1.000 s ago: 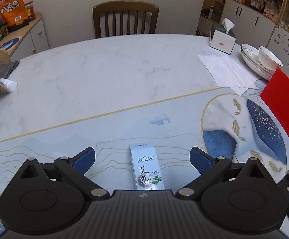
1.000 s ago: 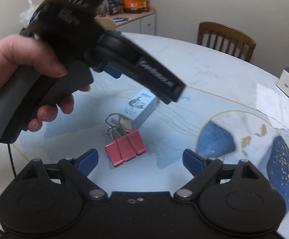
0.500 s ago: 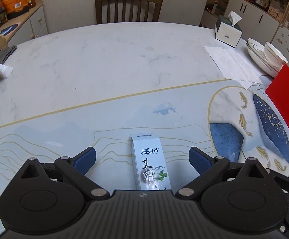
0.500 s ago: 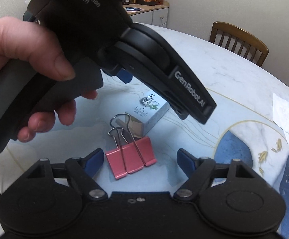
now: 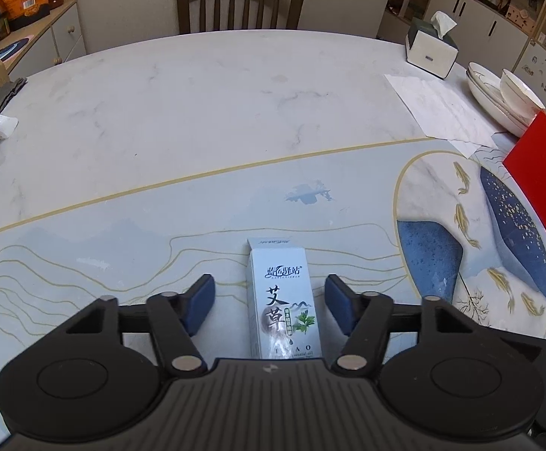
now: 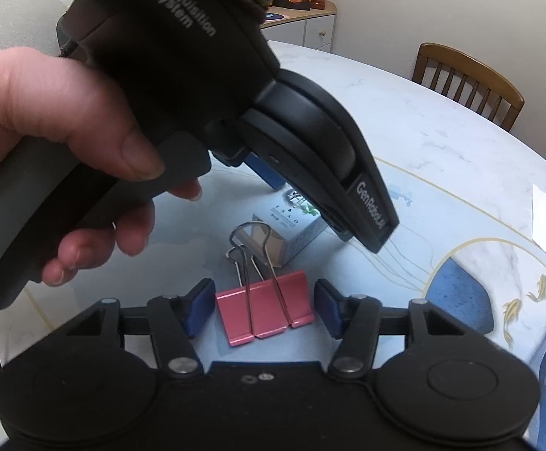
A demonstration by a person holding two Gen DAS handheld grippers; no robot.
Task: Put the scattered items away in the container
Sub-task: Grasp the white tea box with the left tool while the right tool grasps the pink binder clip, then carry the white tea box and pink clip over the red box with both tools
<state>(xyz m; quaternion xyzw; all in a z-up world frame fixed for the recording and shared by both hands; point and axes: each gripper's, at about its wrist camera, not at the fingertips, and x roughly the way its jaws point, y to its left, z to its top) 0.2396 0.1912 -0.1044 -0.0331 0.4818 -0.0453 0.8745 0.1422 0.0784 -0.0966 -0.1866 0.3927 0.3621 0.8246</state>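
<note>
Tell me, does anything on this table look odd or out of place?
Two stray items: a small white carton with a green leaf print lying flat on the marble-patterned table, its near end flap open in the right view, and a pink metal binder clip beside it. Nothing spilled or broken.

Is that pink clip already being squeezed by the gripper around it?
No. The pink binder clip lies flat on the table between the open fingers of the right gripper, with a gap on each side.

Your left gripper [image 5: 271, 298] has narrowed its jaws and advanced; the white box [image 5: 282, 300] now sits further in between the pads. Your right gripper [image 6: 264, 306] has closed in around the pink binder clip [image 6: 267, 310], jaws narrower than before.
</note>
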